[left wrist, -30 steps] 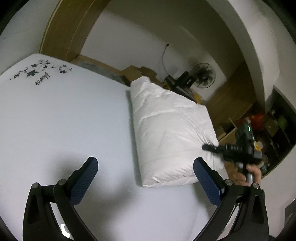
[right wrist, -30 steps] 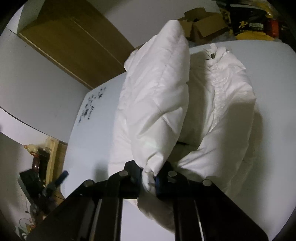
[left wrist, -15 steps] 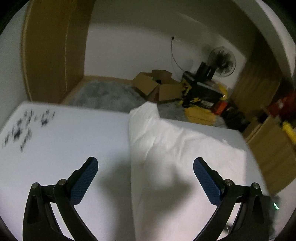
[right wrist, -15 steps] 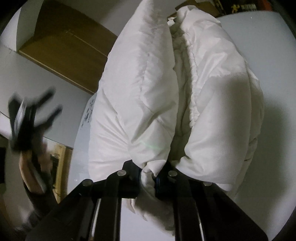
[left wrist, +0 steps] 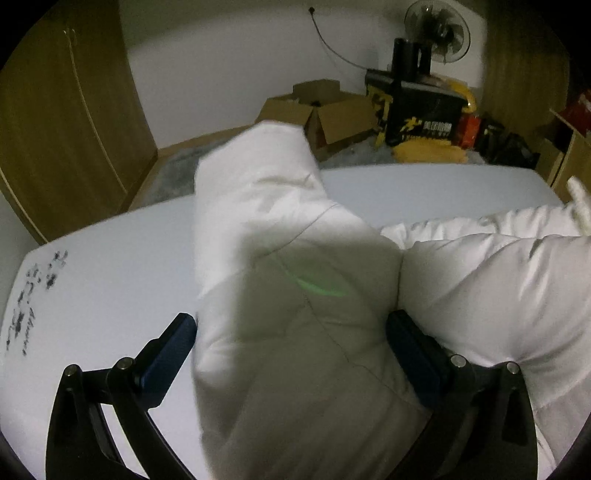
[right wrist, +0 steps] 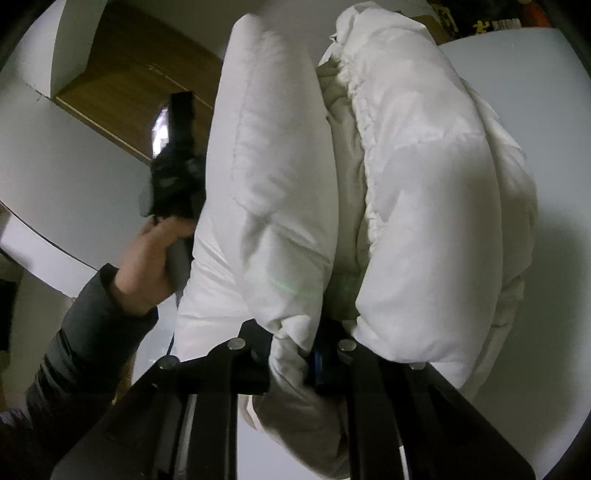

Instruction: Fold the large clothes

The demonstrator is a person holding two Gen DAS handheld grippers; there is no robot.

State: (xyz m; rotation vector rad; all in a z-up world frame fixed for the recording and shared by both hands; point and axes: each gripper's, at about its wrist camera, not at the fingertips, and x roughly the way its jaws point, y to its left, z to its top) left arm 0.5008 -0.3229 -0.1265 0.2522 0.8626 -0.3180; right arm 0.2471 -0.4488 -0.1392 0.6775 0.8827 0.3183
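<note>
The right gripper [right wrist: 291, 363] is clenched on a bunched edge of the white padded jacket [right wrist: 424, 177]; its jaws stand close together with the cloth pinched between them. The jacket rises from this grip in two thick folds and lies on the white table [right wrist: 561, 92]. The left gripper [left wrist: 291, 339] is wide apart and grips nothing: one fold of the jacket [left wrist: 280, 258] sits between its blue pads [left wrist: 170, 354], and whether the cloth touches them I cannot tell. In the right wrist view a hand [right wrist: 147, 258] in a dark sleeve [right wrist: 88, 332] holds this left gripper just beside the jacket. Behind the table stand cardboard boxes [left wrist: 321, 110], a fan [left wrist: 437, 29] and a wooden wardrobe [left wrist: 62, 122].
</note>
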